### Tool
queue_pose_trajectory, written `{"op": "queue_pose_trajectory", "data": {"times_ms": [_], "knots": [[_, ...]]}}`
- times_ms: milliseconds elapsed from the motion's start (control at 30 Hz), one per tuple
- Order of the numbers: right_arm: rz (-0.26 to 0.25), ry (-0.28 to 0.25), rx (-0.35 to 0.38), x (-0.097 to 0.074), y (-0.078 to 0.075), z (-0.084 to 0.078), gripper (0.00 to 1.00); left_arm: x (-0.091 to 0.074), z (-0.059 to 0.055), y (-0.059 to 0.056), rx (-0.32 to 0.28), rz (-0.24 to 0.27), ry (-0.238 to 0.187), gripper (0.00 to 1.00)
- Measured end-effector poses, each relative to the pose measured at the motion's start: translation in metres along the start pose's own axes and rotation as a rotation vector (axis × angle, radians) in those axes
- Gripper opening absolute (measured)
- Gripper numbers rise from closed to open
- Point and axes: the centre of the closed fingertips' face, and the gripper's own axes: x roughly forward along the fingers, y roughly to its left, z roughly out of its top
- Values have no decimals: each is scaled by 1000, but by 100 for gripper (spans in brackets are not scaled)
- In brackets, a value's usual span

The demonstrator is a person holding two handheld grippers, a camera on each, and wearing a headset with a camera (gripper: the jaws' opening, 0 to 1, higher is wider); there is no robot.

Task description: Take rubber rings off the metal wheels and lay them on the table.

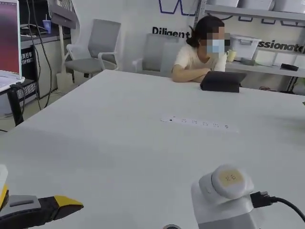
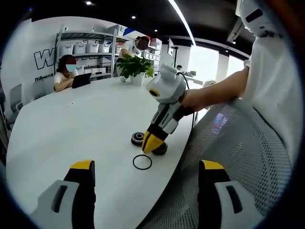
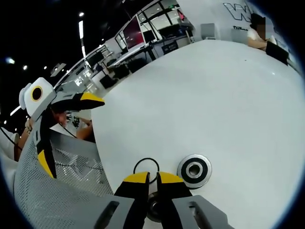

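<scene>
The left gripper (image 2: 147, 165) holds its fingers spread wide, with nothing between them. The right gripper (image 3: 153, 177) has its fingers drawn almost together, tips down on one metal wheel (image 3: 155, 206); whether they nip its rubber I cannot tell. Just beyond those tips one loose rubber ring (image 3: 146, 159) lies flat on the white worktop (image 3: 214, 95). To their right lies the second wheel (image 3: 194, 170), dark-rimmed. Two wheels in all

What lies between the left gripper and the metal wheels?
A loose black rubber ring, flat on the white table; the left gripper view shows it.
</scene>
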Motion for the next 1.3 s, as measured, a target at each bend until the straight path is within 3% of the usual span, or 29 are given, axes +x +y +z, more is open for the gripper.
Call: {"op": "queue_pose_trajectory", "data": {"times_ms": [433, 700, 933, 1133, 1300], "knots": [[48, -132, 65, -22, 12, 29, 3, 1, -2, -1, 8, -5, 14, 88], [52, -180, 72, -38, 14, 38, 4, 1, -4, -3, 12, -16, 23, 87], [28, -178, -26, -53, 16, 41, 6, 1, -4, -3, 13, -21, 24, 87], [0, -119, -181, -64, 18, 32, 11, 2, -3, -4, 15, -26, 22, 87], [15, -67, -291, -69, 22, 20, 19, 2, -3, -5, 17, -29, 19, 87]]}}
